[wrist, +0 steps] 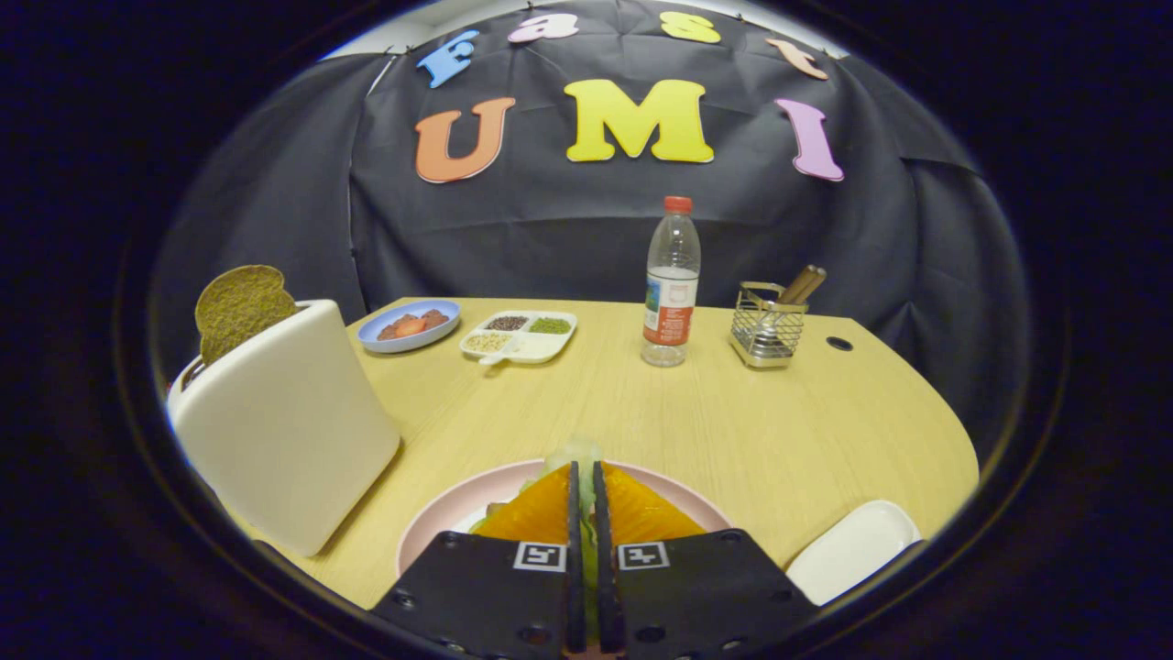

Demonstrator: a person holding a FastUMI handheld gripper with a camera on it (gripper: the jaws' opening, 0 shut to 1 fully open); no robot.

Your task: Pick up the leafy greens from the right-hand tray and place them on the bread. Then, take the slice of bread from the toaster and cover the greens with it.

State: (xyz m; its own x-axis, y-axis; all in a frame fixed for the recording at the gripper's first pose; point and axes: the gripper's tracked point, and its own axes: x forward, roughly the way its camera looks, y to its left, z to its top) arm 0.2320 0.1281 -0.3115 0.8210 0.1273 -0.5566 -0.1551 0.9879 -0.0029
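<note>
My gripper [585, 469] is shut on the leafy greens [575, 451]. A pale green leaf pokes out past the fingertips and shows in the thin slit between the fingers. The greens hang over the pink plate [438, 518], which lies right under the fingers. What lies on the plate is mostly hidden by the fingers; a pale edge shows beside the left finger. To the left stands the white toaster [289, 431], with a brown slice of bread [240, 307] sticking up from its slot. The white right-hand tray [854, 548] lies to the right of the fingers.
Far across the wooden table [733, 431] stand a blue dish of red food [409, 324], a white divided tray of grains [519, 336], a water bottle [671, 284] and a wire basket of utensils [770, 323]. A round hole [838, 344] lies beside the basket.
</note>
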